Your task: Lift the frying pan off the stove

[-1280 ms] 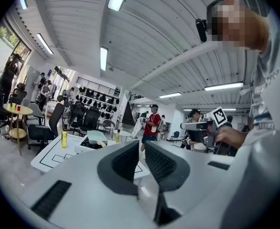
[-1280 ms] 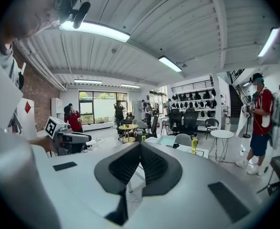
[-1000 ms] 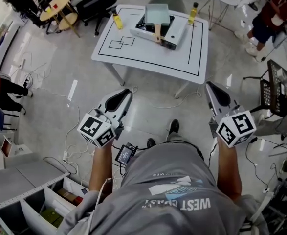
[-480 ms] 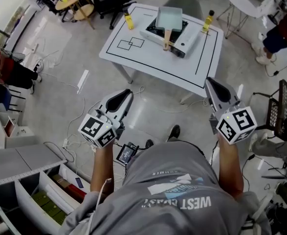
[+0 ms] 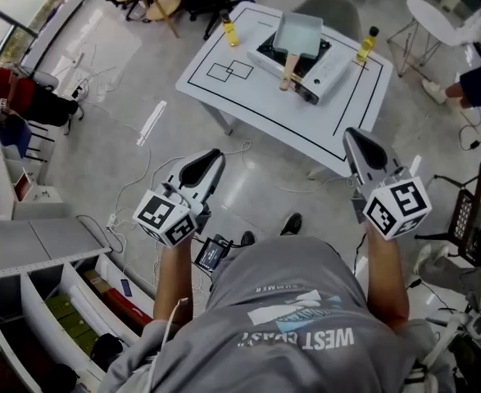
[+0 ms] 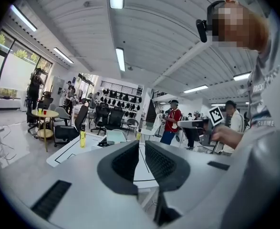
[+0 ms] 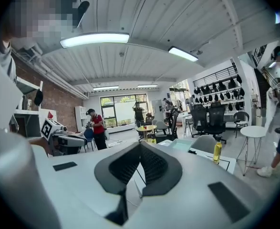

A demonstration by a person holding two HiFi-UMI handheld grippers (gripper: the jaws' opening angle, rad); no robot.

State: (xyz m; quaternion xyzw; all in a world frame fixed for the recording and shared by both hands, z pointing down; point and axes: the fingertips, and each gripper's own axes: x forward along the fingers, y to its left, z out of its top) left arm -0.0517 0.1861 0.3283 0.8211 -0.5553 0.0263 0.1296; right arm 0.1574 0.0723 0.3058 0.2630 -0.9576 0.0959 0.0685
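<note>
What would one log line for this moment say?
stage: pre-grasp | left gripper: jaws shut, empty | right gripper: jaws shut, empty | frying pan: on stove, untouched | table: ahead of grippers

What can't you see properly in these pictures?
- Inside of the pale blue square frying pan: head view, too far and small to tell if anything is in it.
- Knobs of the white portable stove: head view, too small.
- The pan's wooden handle: left gripper view, hidden behind the left gripper.
- Labels on the two yellow bottles: too small in every view.
</note>
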